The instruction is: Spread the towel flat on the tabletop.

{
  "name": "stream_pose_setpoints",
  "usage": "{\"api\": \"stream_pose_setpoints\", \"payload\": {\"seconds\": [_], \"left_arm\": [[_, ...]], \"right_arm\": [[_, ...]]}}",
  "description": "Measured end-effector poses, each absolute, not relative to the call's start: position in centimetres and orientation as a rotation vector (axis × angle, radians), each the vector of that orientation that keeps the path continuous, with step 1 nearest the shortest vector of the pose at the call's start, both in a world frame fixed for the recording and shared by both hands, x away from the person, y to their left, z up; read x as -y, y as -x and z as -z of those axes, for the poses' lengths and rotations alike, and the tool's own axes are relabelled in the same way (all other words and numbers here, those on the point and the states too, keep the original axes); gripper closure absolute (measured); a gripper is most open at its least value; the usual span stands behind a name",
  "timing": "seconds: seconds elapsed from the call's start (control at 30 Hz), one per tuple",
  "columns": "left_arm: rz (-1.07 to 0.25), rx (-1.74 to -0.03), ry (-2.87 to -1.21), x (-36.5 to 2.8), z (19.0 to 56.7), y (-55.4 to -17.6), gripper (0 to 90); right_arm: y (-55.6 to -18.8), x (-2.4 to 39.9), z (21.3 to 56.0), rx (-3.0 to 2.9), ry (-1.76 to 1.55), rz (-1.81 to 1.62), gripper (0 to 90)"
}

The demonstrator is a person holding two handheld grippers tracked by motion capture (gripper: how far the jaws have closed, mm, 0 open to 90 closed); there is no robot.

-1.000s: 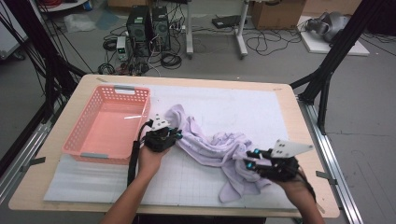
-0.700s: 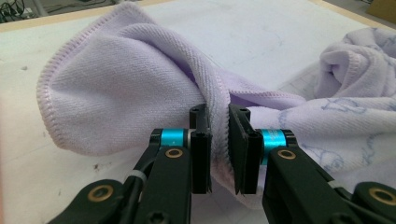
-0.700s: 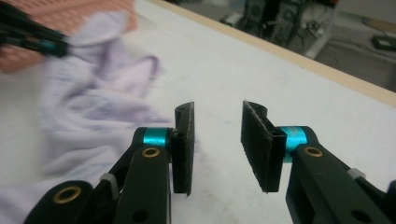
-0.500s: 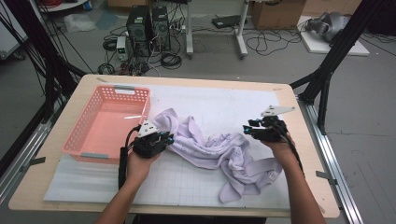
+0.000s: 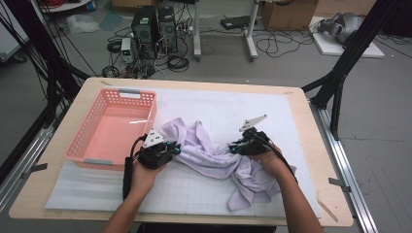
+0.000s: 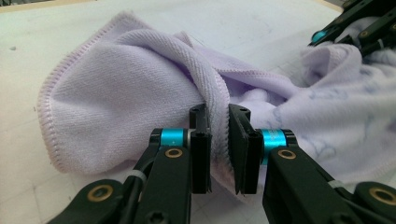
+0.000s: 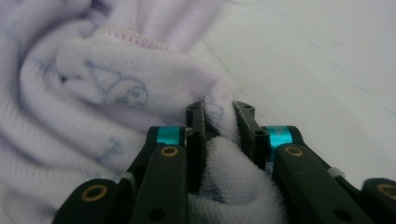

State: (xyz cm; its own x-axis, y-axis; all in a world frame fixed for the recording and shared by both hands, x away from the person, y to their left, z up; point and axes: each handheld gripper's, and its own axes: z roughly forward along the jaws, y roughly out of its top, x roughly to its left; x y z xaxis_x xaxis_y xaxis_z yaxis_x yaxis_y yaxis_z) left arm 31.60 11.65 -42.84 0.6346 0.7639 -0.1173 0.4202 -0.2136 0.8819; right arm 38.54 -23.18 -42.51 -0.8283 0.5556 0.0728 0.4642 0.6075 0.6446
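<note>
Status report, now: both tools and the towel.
Left tool shut on towel. Right tool just closed, pinching a fold. Basket beside it, nothing blocking.

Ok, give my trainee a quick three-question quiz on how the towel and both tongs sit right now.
1. True or false: the left tongs are shut on a fold of the lilac towel.
2. Which lies nearer the pink basket? A) the right tongs B) the left tongs C) neither, both are inside it
3. Fill in: in the right gripper view, the right tongs pinch a bunch of ____.

Key
1. True; towel edge is squeezed between the pads.
2. B; the left tongs sit just beside the basket's near right corner.
3. Towel; its jaws have just been closing and cloth bulges between them.
</note>
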Motion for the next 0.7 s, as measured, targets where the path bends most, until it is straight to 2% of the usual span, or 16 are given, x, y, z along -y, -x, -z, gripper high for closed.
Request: {"api": "stream_pose_setpoints", "payload": {"seconds": [0.17, 0.37, 0.4, 0.47, 0.57, 0.7], "left_arm": [[-0.374, -0.897, -1.875, -10.6, 43.3, -31.3, 79.1], [-0.339, -0.860, -1.918, -9.0, 44.1, -30.9, 79.1], [-0.342, -0.856, -1.922, -9.0, 44.2, -30.9, 79.1], [-0.354, -0.854, -1.920, -9.0, 44.2, -30.8, 79.1], [-0.352, -0.857, -1.908, -9.4, 44.2, -30.8, 79.0], [-0.353, -0.852, -1.905, -9.4, 44.2, -30.8, 78.9]], "right_arm": [[-36.9, 26.8, 41.4, -2.585, -1.032, -0.860, 77.1], [-33.8, 28.7, 40.9, -2.671, -1.096, -0.756, 75.2], [-33.5, 28.9, 40.7, -2.675, -1.075, -0.783, 72.7], [-33.4, 29.1, 40.0, -2.619, -1.045, -0.875, 60.3], [-33.9, 28.7, 38.5, -2.505, -0.994, -1.039, 52.2], [-35.3, 26.3, 37.4, -2.429, -0.897, -1.151, 46.6]]}}
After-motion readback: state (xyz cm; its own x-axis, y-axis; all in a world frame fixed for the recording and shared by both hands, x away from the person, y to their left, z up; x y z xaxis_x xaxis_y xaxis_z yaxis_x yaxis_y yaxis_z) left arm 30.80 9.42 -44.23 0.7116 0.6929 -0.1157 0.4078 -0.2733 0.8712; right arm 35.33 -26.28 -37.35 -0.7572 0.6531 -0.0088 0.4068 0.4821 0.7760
